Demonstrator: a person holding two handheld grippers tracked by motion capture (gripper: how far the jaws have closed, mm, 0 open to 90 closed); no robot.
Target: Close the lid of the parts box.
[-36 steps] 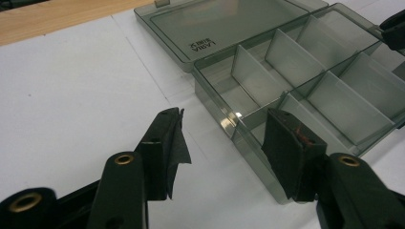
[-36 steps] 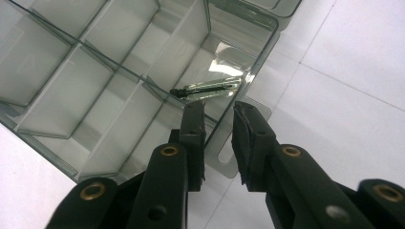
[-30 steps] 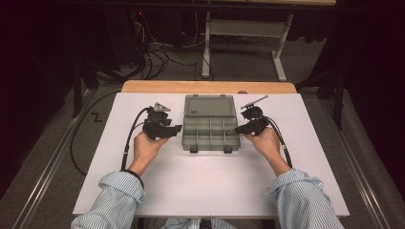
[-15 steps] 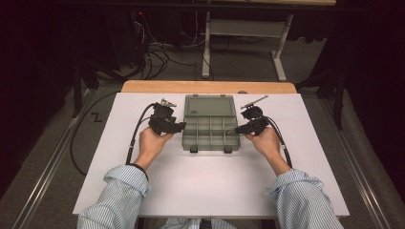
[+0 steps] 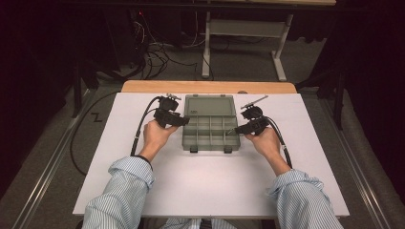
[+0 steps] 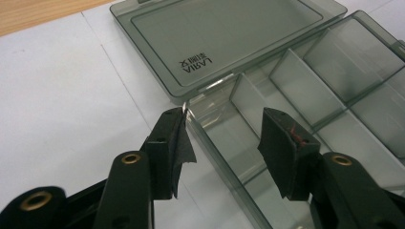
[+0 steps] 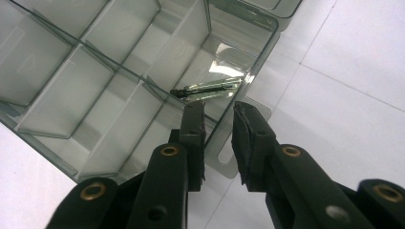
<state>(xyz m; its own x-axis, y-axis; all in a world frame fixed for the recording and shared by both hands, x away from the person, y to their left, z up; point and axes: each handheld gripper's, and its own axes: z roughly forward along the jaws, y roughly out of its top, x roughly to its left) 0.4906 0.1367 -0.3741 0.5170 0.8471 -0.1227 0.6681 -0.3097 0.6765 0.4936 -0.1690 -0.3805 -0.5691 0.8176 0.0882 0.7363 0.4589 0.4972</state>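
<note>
High view has the smoky clear plastic compartment box (image 5: 210,125) mid-table, lid flat open behind. It looks light, stiff, slick; I'd grip its thin side walls. My left gripper (image 6: 224,143) straddles the left wall, jaws spread; it's moved in since a second ago. My right gripper (image 7: 218,128), jaws slightly apart, straddles the right wall.

Upside-down brand word, seemingly "LARIA", with small unreadable characters, on box lid (image 6: 224,43)
</note>
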